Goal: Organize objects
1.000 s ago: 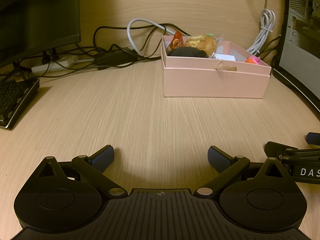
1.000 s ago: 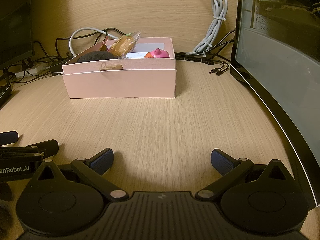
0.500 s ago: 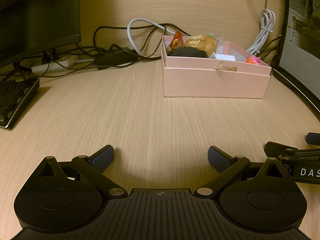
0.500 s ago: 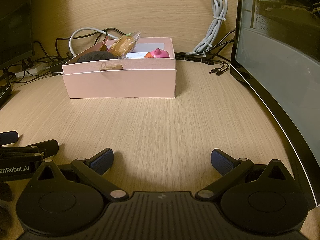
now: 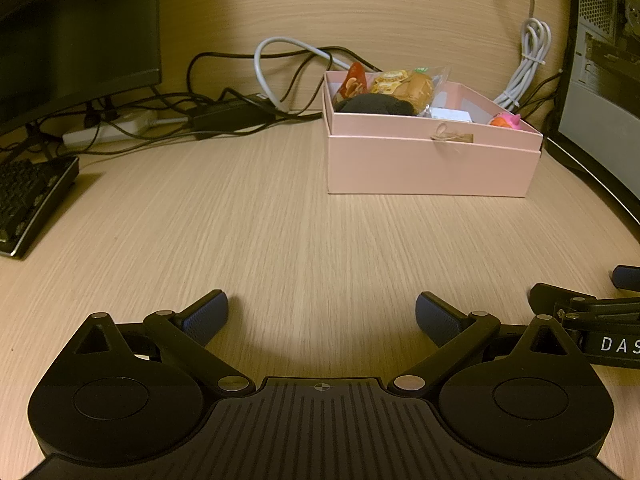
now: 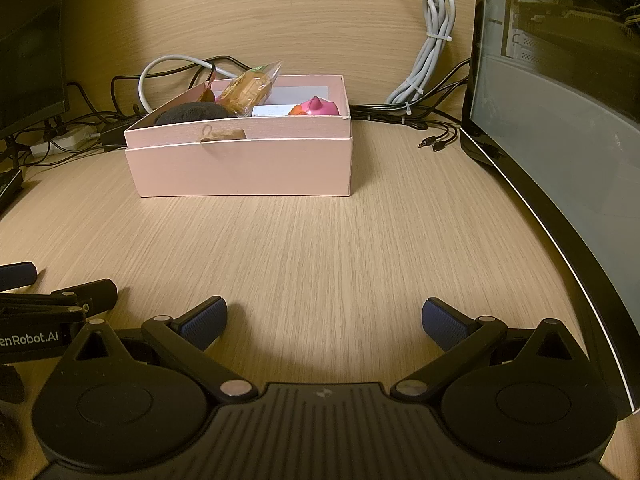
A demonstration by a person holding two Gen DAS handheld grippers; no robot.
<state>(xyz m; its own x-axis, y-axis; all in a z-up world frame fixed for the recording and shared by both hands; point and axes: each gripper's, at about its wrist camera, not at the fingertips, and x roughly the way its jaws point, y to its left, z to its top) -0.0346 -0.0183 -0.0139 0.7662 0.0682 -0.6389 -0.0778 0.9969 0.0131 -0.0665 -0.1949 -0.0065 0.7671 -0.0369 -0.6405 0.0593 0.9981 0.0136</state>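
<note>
- The pink box [image 5: 428, 164] stands on the wooden tabletop [image 5: 280, 240], and everything below is placed relative to it.
- Inside the box, a dark round object [image 5: 374, 105] lies at its left end, with a clear bag of golden snacks [image 5: 404, 84] leaning just behind and beside it.
- A small white packet [image 5: 450, 114] lies near the middle of the box, and a pink and orange toy [image 5: 506, 120] sits at its right end.
- A small tan tag [image 6: 222, 135] hangs on the front wall of the box.
- The left gripper [image 5: 322, 314] is low over the tabletop, well in front of the box and to its left; its jaws are spread wide with nothing between them.
- The right gripper [image 6: 324, 316] is well in front of the box, jaws likewise spread wide and holding nothing.
- Behind the box, cables [image 5: 240, 96] tangle to its left and a bundled grey cord [image 6: 432, 52] hangs to its right.
- A keyboard [image 5: 28, 200] lies far to the left of the box; a computer case [image 6: 560, 120] stands to its right.
</note>
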